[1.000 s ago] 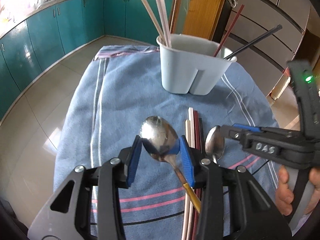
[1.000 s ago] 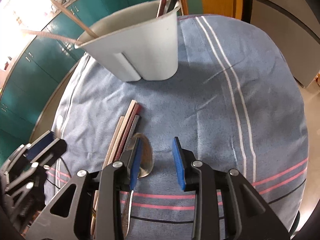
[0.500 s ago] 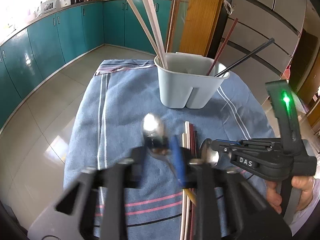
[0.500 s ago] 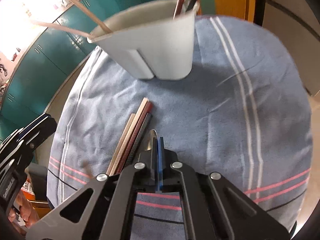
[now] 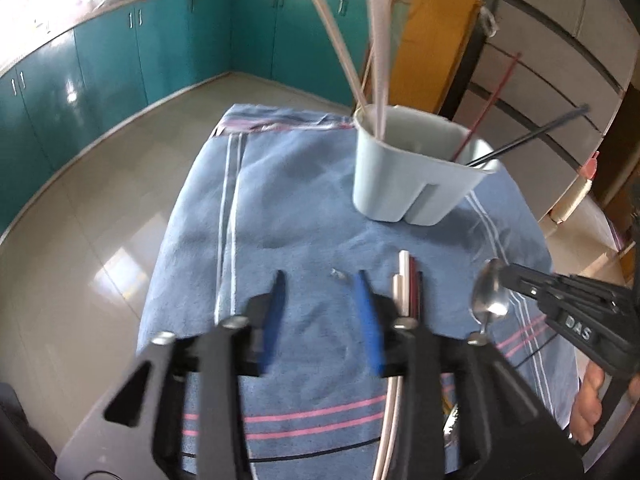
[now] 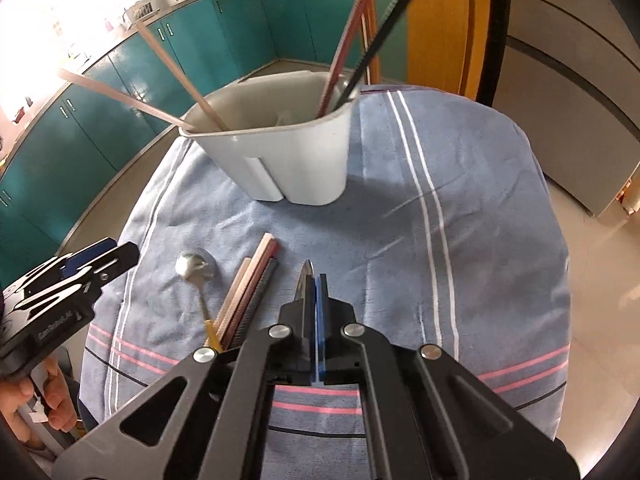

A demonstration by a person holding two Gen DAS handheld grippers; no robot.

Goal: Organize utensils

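Left gripper (image 5: 320, 280) is spread open, nothing held, above the cloth (image 6: 460, 208). A gold-handled spoon (image 6: 195, 268) lies beside the chopsticks (image 6: 252, 284). Right gripper (image 6: 311, 280) is clamped on a silver spoon (image 6: 307, 276), bowl pointed toward the holder (image 6: 280, 152) straight ahead, nearer this gripper.

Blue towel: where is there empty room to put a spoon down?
Bare towel lies right of the chopsticks, past the white stripes, and left of the holder. It is crowded near the middle front: the chopsticks, the gold-handled spoon and both tongs.
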